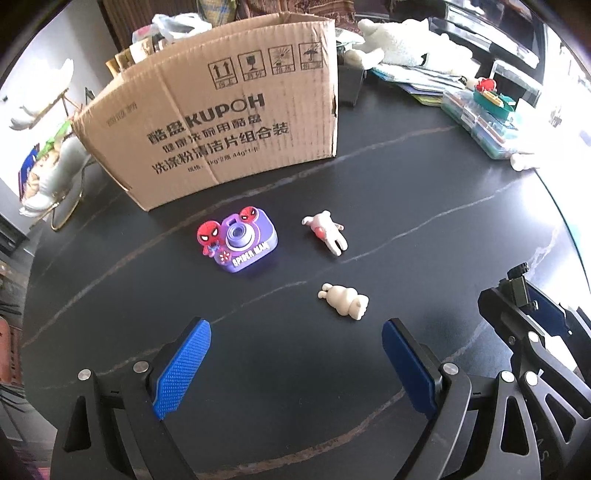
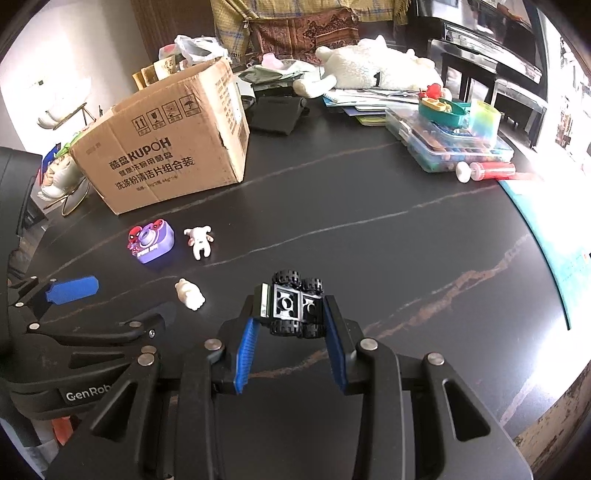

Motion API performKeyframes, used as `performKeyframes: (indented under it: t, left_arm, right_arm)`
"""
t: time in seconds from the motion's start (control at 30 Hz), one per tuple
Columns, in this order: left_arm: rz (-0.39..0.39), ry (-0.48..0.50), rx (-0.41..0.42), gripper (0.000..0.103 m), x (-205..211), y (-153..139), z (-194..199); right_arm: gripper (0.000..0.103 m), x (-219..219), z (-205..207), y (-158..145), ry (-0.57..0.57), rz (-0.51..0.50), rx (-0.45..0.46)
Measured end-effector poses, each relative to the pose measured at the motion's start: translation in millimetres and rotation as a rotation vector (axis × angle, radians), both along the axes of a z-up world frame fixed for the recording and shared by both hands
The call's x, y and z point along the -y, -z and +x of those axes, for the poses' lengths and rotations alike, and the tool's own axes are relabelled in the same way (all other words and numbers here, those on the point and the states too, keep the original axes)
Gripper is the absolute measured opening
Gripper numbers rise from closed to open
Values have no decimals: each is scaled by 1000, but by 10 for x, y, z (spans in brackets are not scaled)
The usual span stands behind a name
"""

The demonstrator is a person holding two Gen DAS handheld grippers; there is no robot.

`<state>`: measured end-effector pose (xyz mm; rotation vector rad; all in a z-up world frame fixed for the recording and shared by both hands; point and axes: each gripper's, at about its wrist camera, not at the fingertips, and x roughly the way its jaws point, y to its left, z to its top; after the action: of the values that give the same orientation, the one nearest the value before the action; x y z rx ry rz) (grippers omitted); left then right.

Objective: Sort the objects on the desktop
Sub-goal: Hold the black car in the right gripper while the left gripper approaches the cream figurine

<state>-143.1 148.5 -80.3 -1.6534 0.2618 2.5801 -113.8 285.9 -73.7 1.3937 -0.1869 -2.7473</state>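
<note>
**Dark marble table in a bright, cluttered room**

A black tabletop with pale veins fills both views. Behind it hang patterned cloths over furniture. A pale wall stands at the left, and a dark bench at the right. Strong daylight floods in from the right edge, glaring on the tabletop.

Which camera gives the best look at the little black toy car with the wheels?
The right wrist view: the black toy car sits centred and close, clamped between the right gripper pads, wheels and studs plain. The left wrist view shows only a small black piece of it at the right gripper's tip.
</note>
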Motion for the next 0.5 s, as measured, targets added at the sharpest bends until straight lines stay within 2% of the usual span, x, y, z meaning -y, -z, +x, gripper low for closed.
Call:
performKeyframes:
  t: [0.13, 0.27, 0.5]
  left_arm:
    - [0, 1, -11, 91, -7, -3, -13]
    - [37, -4, 8, 91, 25, 4, -33]
    - [21, -21, 11, 91, 5, 66, -49]
  right_arm:
    - [32, -19, 4, -8, 5, -3, -6]
    - [32, -21, -5, 38, 12, 34, 9]
    - [32, -37, 4, 103, 16, 23, 22]
